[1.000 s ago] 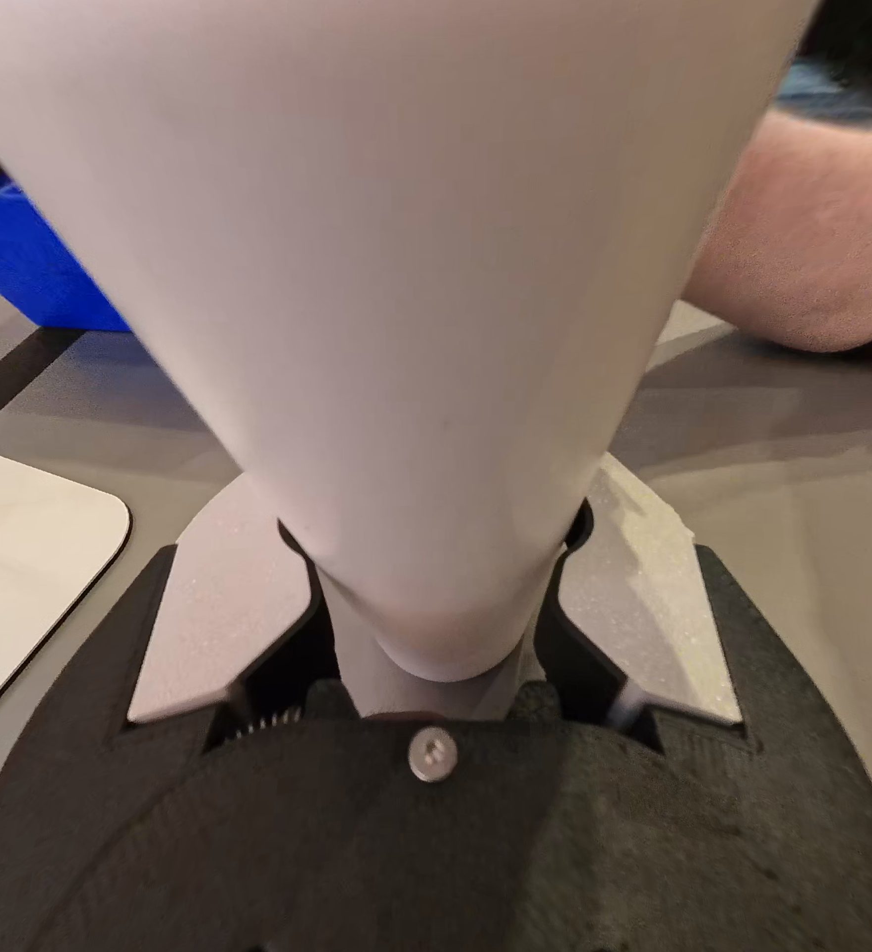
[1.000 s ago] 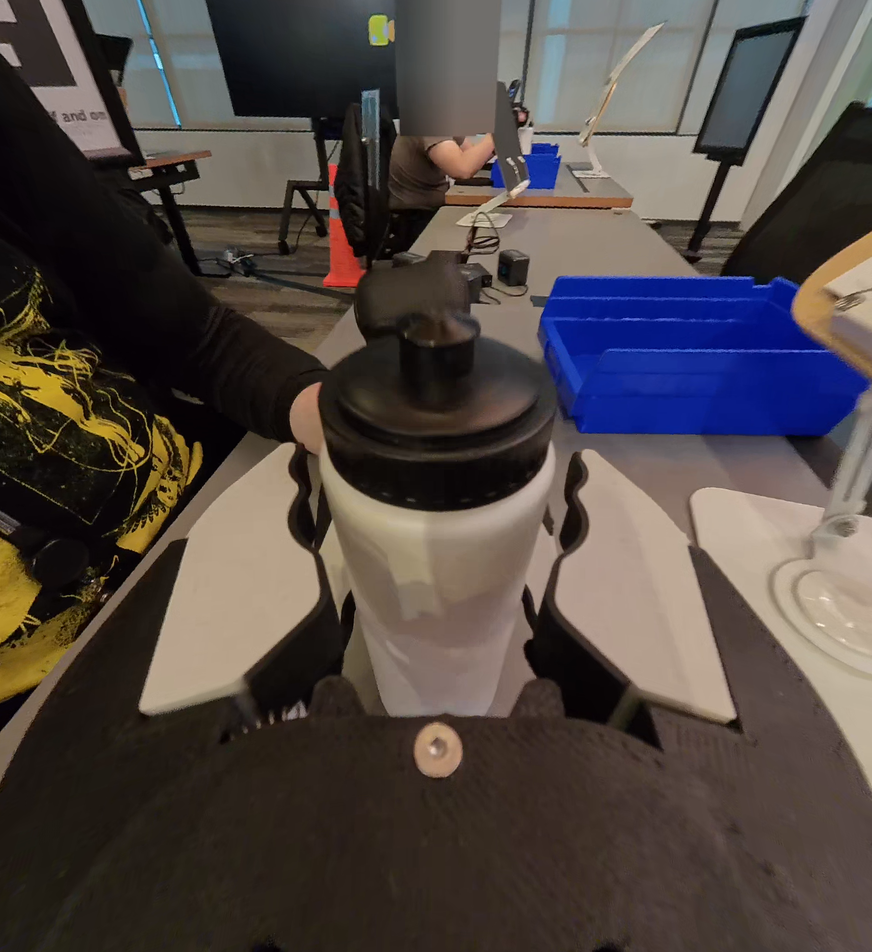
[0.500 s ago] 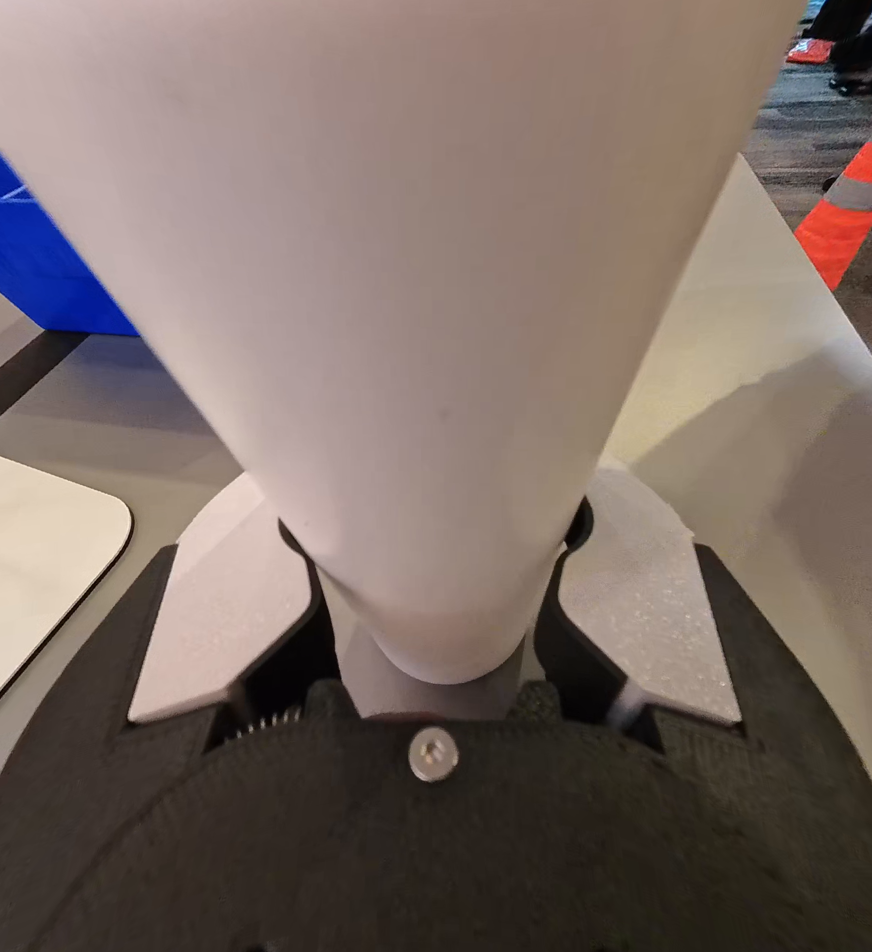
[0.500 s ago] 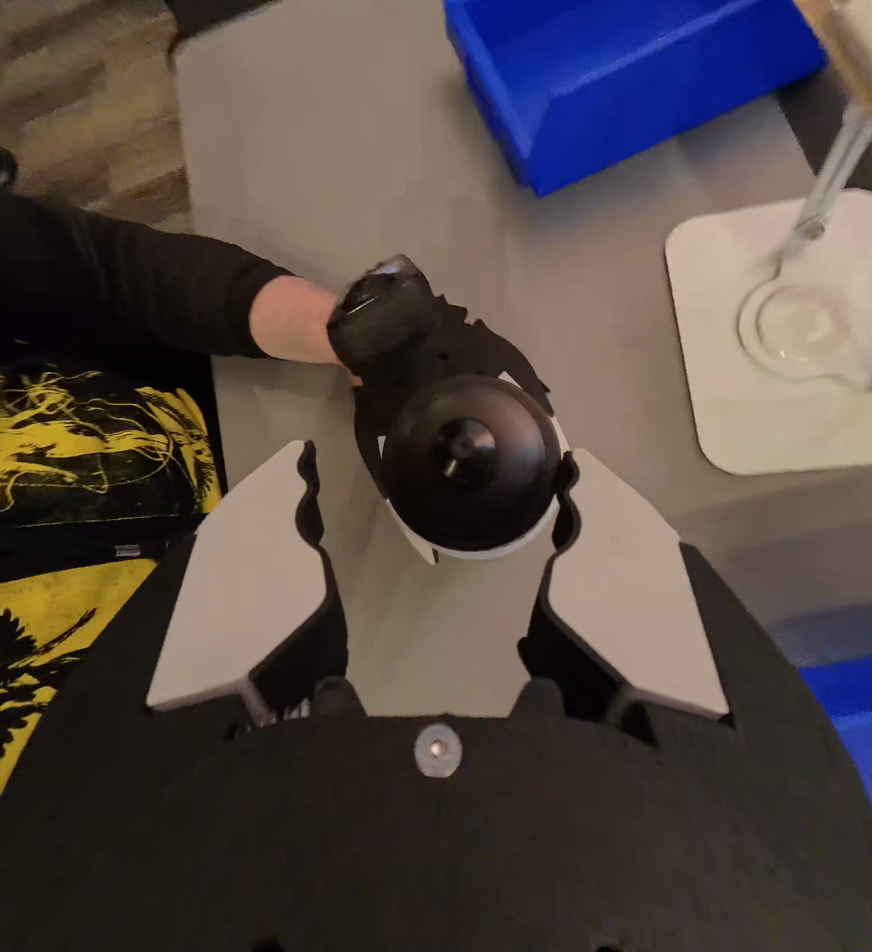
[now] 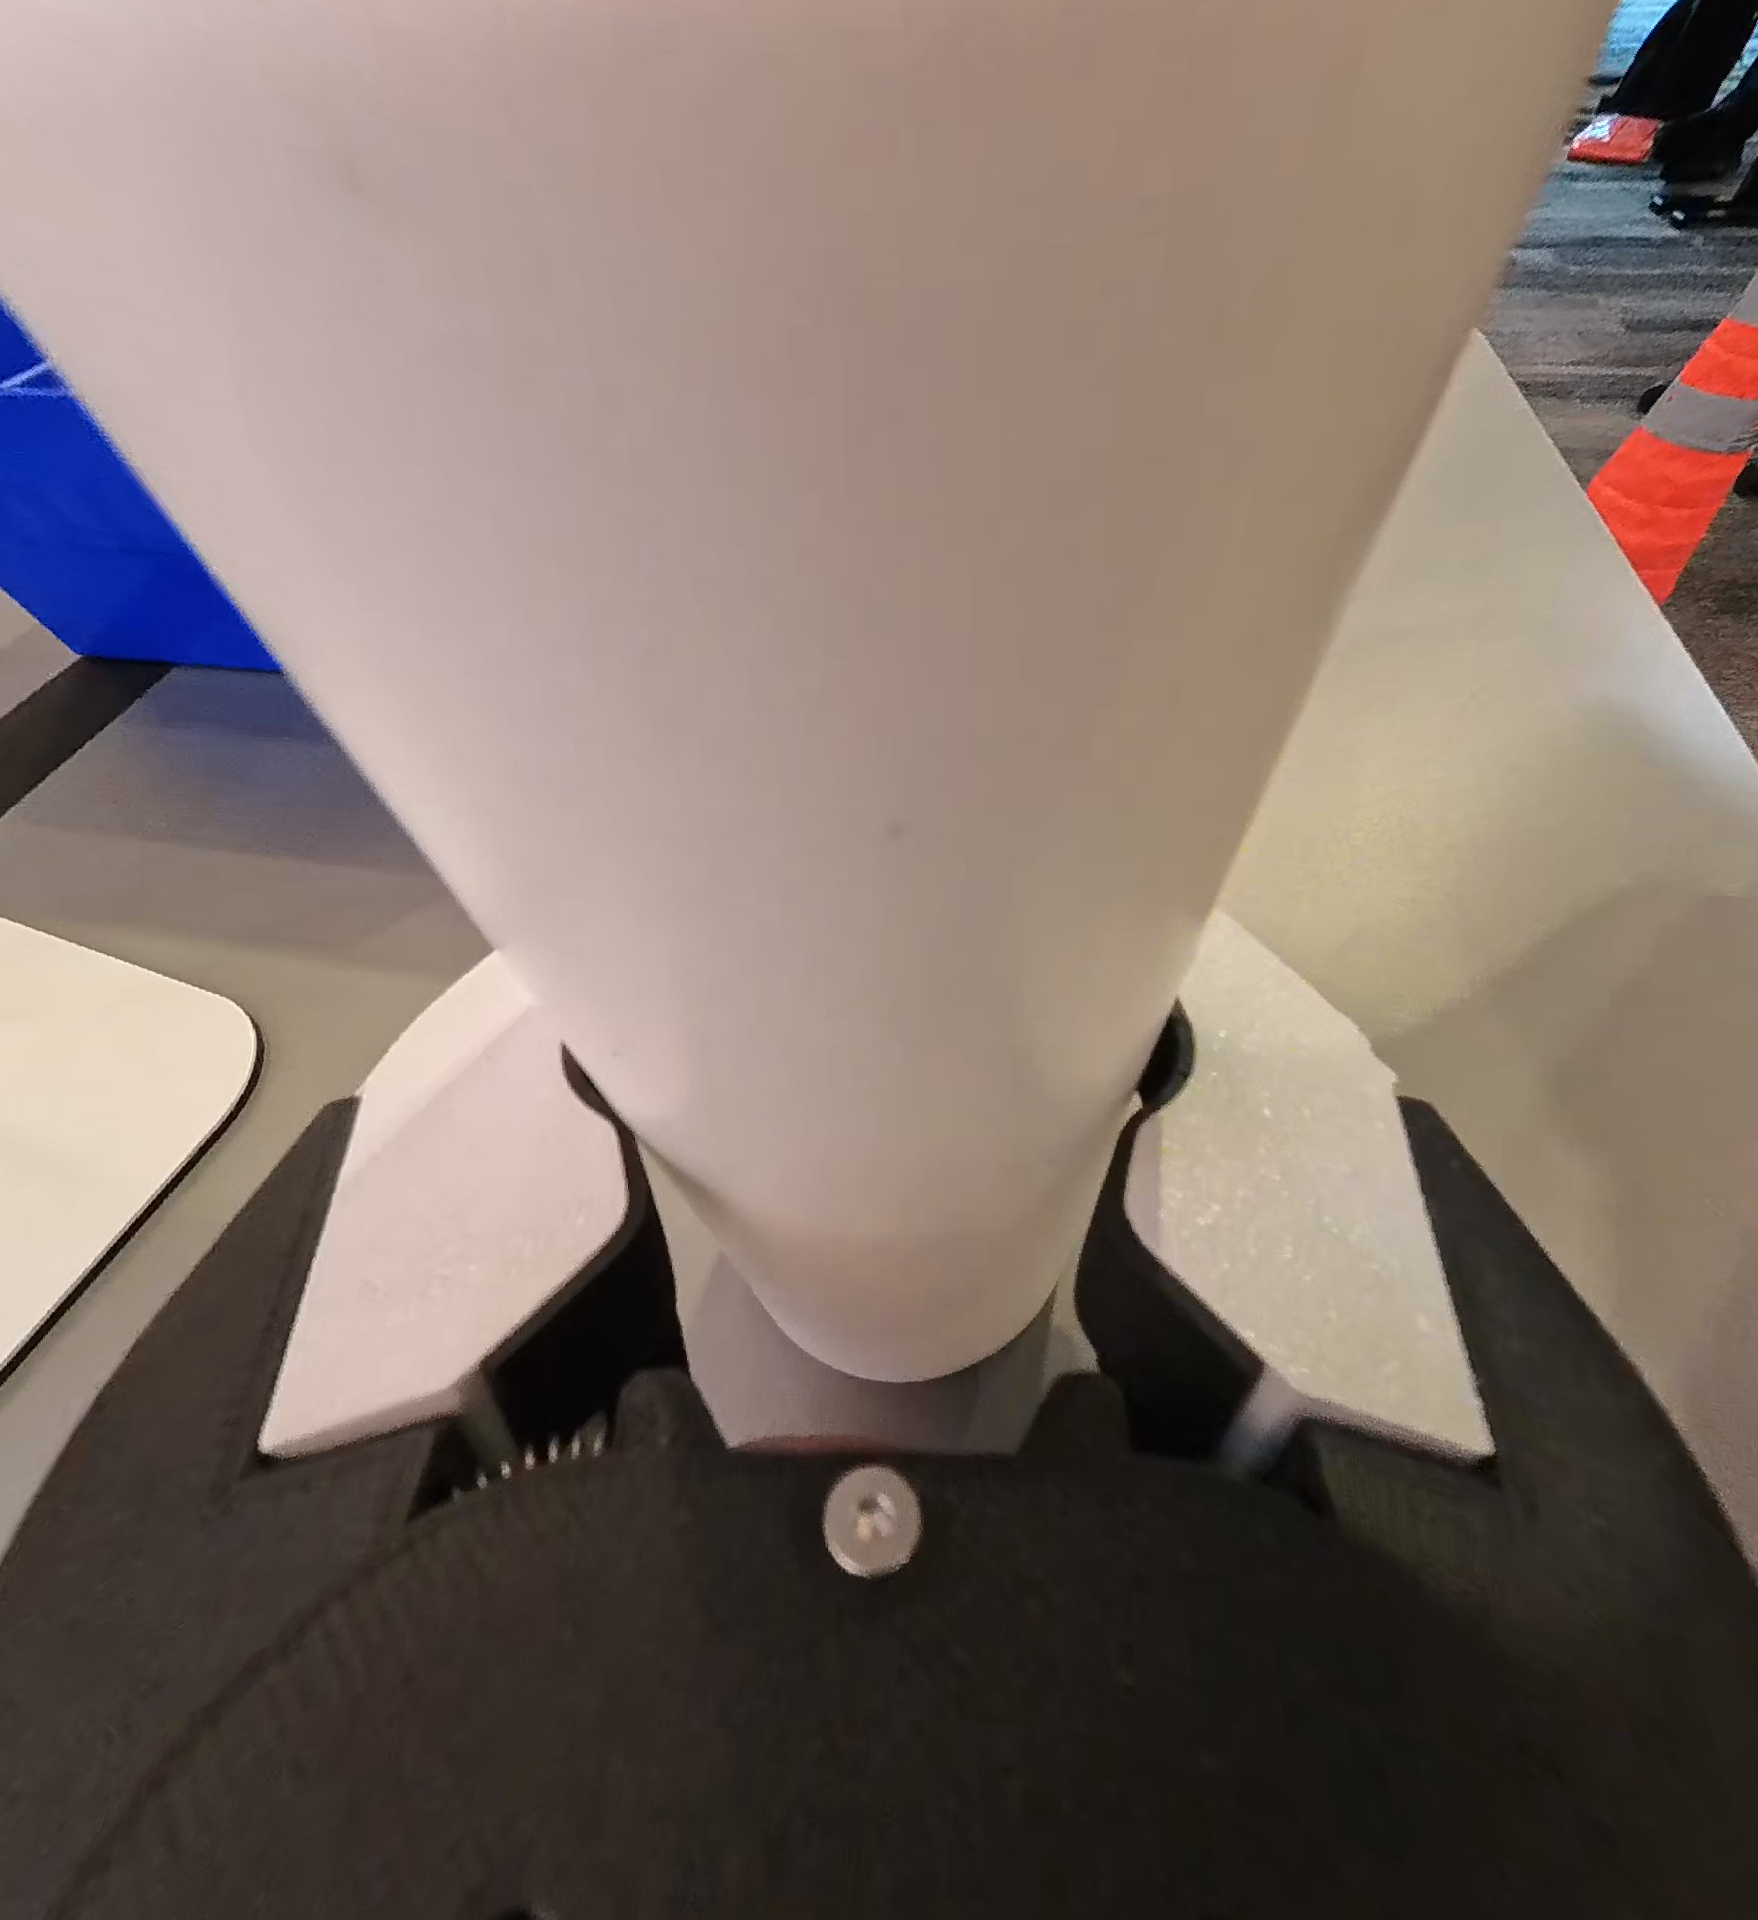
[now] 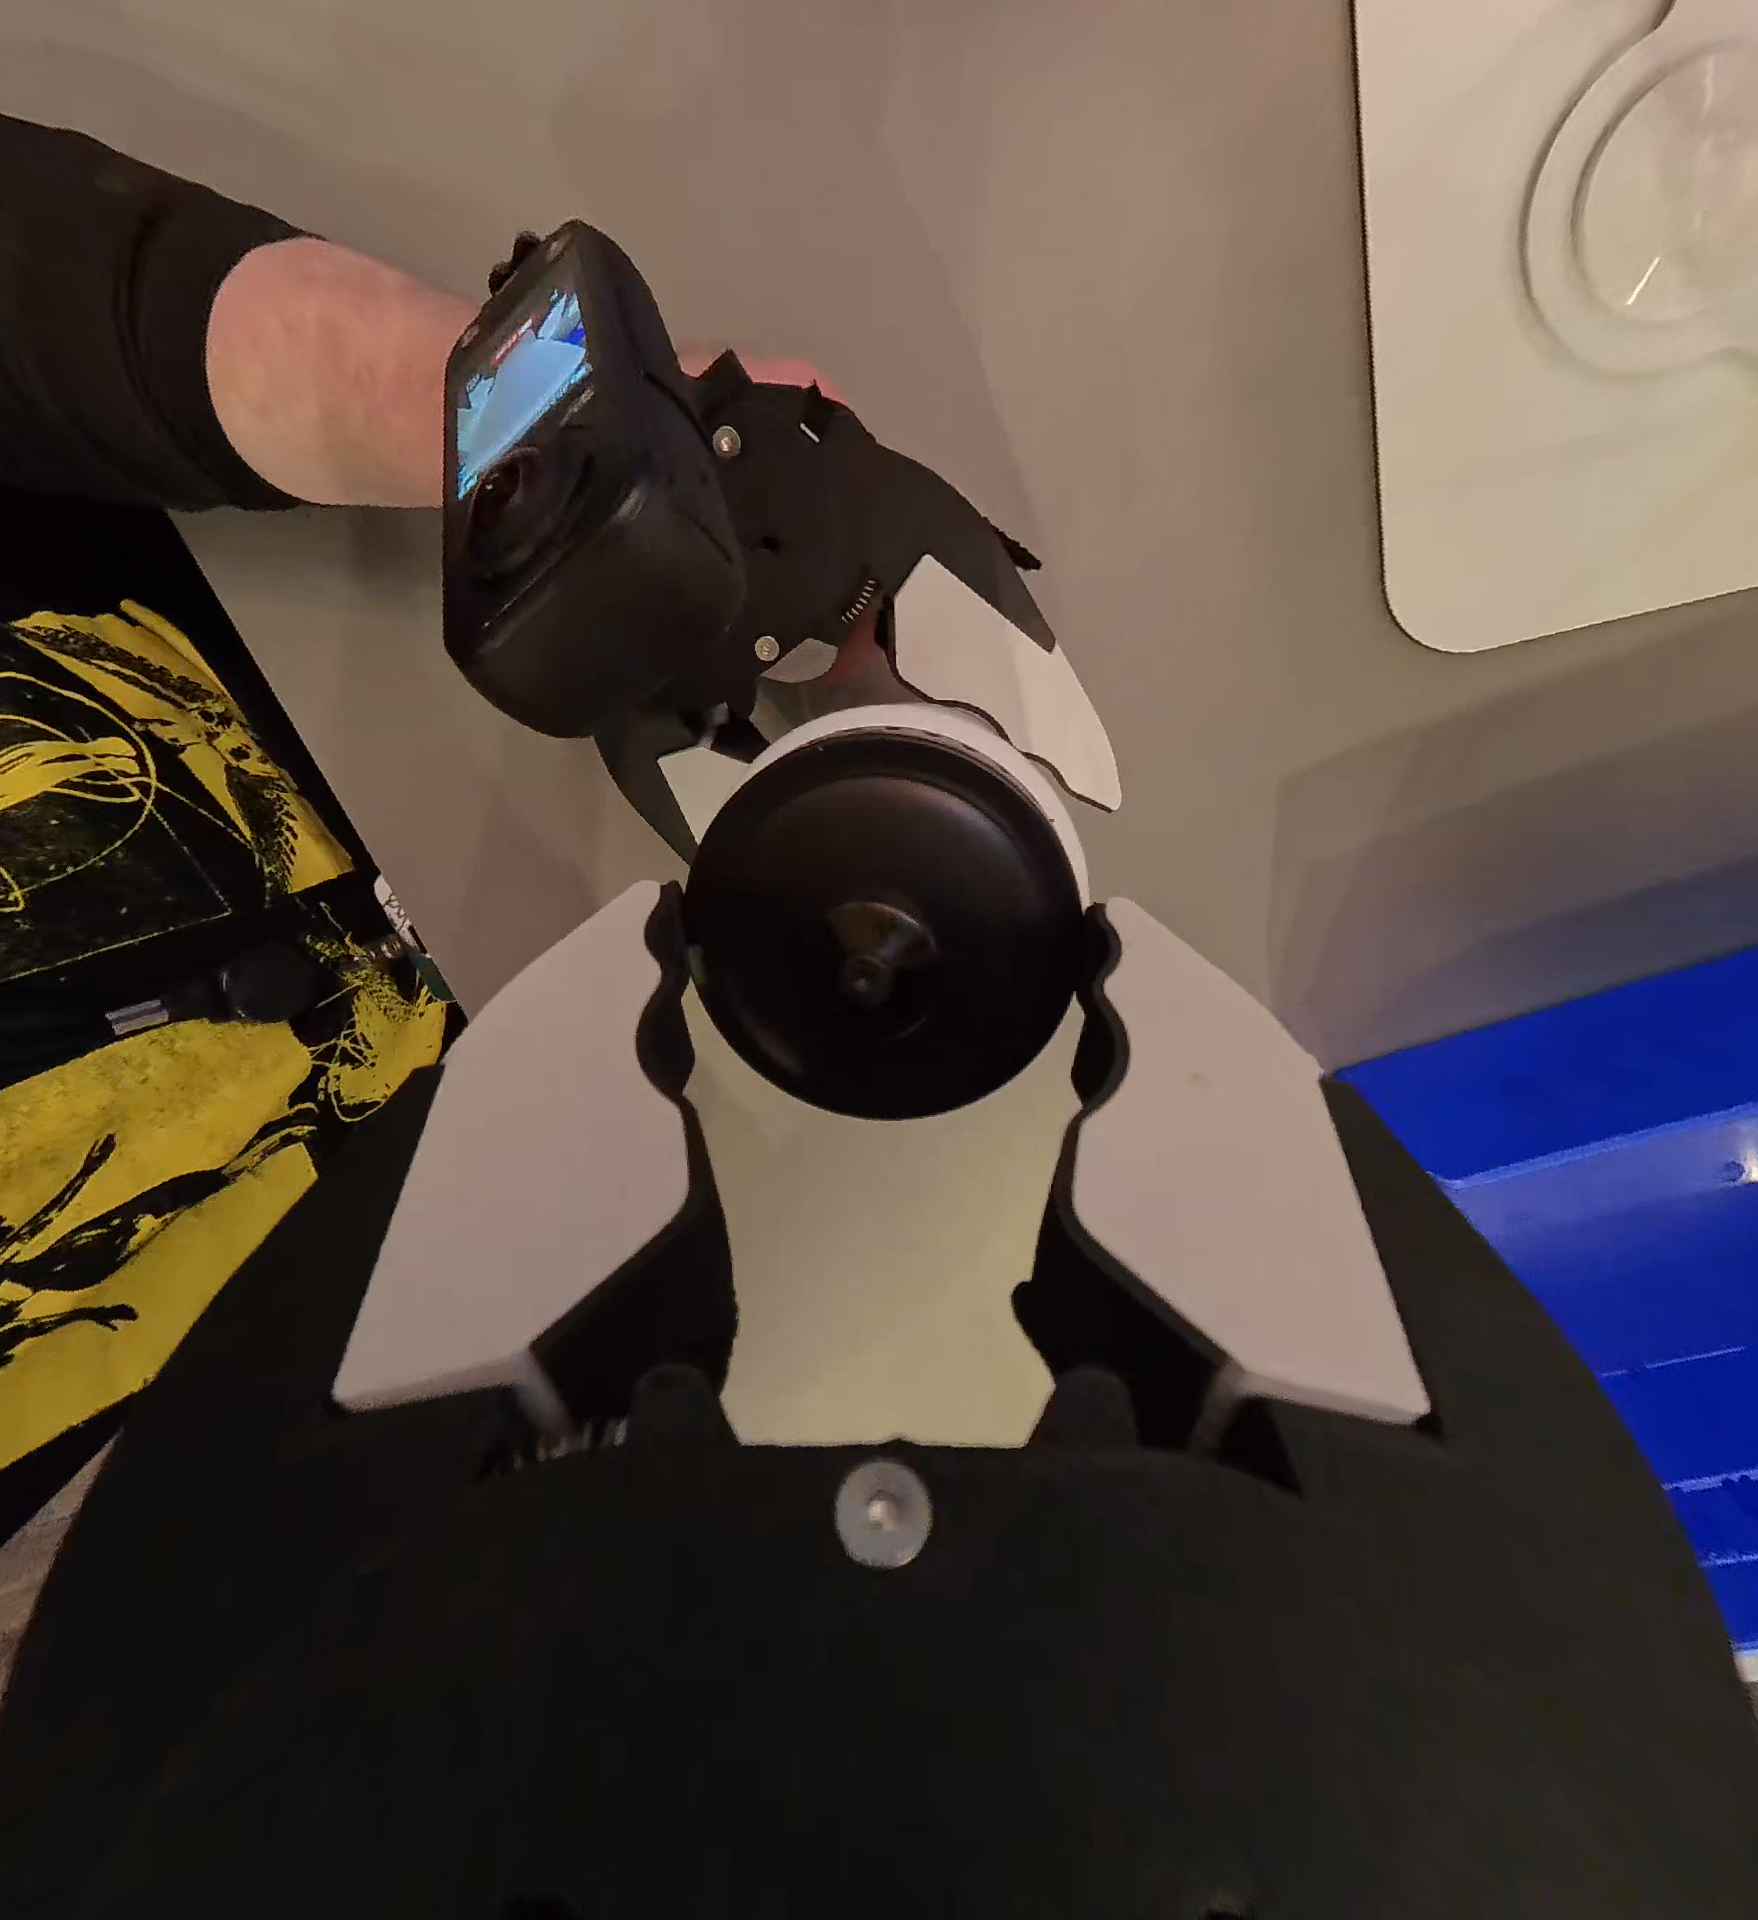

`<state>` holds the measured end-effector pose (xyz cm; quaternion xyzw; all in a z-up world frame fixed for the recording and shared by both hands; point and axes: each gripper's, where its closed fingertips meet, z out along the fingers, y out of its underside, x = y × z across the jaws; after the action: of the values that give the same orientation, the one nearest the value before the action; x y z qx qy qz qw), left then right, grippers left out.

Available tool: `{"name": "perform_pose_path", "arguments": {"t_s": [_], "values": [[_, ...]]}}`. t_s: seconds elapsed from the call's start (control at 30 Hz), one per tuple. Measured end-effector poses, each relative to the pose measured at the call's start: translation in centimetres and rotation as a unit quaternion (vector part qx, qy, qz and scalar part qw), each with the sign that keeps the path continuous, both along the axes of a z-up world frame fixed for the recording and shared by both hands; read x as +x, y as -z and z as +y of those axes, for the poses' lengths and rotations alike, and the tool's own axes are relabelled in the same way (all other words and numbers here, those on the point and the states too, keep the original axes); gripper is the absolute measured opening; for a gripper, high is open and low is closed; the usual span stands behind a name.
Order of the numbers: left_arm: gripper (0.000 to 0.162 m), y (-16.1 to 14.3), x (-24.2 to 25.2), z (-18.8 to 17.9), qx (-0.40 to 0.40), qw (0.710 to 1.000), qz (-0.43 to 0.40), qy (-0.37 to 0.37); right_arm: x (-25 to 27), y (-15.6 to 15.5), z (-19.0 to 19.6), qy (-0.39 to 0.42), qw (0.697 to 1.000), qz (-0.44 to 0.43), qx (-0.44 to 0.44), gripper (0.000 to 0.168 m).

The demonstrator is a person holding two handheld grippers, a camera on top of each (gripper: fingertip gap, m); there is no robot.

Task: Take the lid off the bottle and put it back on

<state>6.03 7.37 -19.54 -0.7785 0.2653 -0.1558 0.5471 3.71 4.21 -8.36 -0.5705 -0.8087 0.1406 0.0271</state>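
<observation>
1. Swinging overhead now: the right gripper (image 6: pixel 880 997) has tipped from a slanted look at the cap to a view straight down the bottle's axis, and its two white fingers (image 6: pixel 563 1164) have drawn in until their black pads sit against the rim of the round black plastic lid (image 6: pixel 880 925), where half a second ago there was daylight on both sides.
2. Down below, the left gripper (image 5: pixel 870 1174) hasn't budged; it stays clamped on the base of the tall white plastic bottle (image 5: pixel 750 520), which stands upright on the grey table (image 6: pixel 1218 312).
3. From above, that same left gripper (image 6: pixel 854 665) shows beyond the lid, hugging the bottle body, with the person's forearm (image 6: pixel 324 384) in a black sleeve behind it.
4. Placement: the bottle sits near the table's front edge, by the person. A blue plastic bin (image 6: pixel 1633 1247) lies off to one side and a white rounded mat (image 6: pixel 1477 416) carrying a clear stand base lies further along the table.
5. Step in hand, by my read: seating the grip on the lid, which is still on.
6. Next up, probably a firm squeeze and a twist about the bottle's axis while the left gripper resists; a slack pinch could slip round the smooth rim.
</observation>
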Motion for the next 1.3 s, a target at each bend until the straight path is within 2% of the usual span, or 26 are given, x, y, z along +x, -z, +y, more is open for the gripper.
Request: {"name": "perform_pose_path", "arguments": {"t_s": [0.37, 0.53, 0.7, 0.83, 0.93, 1.0, 1.07, 1.1, 1.17, 1.2, 1.27, 1.3], "values": [[0.096, 0.0, 0.0, 0.3, 0.001, 1.000, 0.001, -0.001, 0.4, 0.1, 0.3, -0.091, 0.995, -0.039, 0.023, 0.072], [0.095, 0.0, 0.0, 0.4, 0.003, 1.000, -0.001, -0.005, 0.4, 0.2, 0.6, -0.180, 0.982, -0.055, 0.032, 0.072], [0.095, 0.0, 0.0, 0.4, 0.002, 1.000, 0.002, -0.006, 0.7, 0.2, 0.9, -0.319, 0.940, -0.093, 0.072, 0.072], [0.095, 0.0, 0.1, 0.5, 0.003, 1.000, 0.004, -0.004, 0.9, 0.1, 1.3, -0.408, 0.894, -0.133, 0.130, 0.072], [0.095, 0.0, 0.2, 0.5, 0.004, 1.000, 0.005, -0.003, 1.0, 0.0, 1.7, -0.454, 0.851, -0.174, 0.197, 0.072], [0.096, 0.0, 0.2, 0.5, 0.004, 1.000, 0.005, -0.003, 1.0, -0.1, 1.8, -0.461, 0.836, -0.194, 0.227, 0.072], [0.096, 0.0, 0.2, 0.5, 0.002, 1.000, 0.002, -0.001, 0.9, -0.1, 1.8, -0.441, 0.848, -0.193, 0.222, 0.072], [0.096, 0.0, 0.1, 0.5, 0.001, 1.000, 0.000, 0.000, 0.8, 0.0, 1.6, -0.416, 0.867, -0.183, 0.207, 0.073], [0.096, 0.0, 0.2, 0.5, 0.003, 1.000, 0.005, 0.001, 0.5, 0.2, 1.1, -0.330, 0.916, -0.162, 0.160, 0.081], [0.096, 0.0, 0.3, 0.5, 0.003, 1.000, 0.007, 0.000, 0.7, 0.3, 1.3, -0.286, 0.934, -0.159, 0.145, 0.092], [0.097, 0.0, 0.2, 0.5, 0.003, 1.000, 0.002, -0.001, 0.8, 0.4, 2.4, -0.196, 0.958, -0.149, 0.148, 0.098], [0.097, 0.0, 0.2, 0.5, 0.003, 1.000, 0.001, -0.001, 1.1, 0.4, 2.3, -0.159, 0.968, -0.143, 0.129, 0.094]]}}
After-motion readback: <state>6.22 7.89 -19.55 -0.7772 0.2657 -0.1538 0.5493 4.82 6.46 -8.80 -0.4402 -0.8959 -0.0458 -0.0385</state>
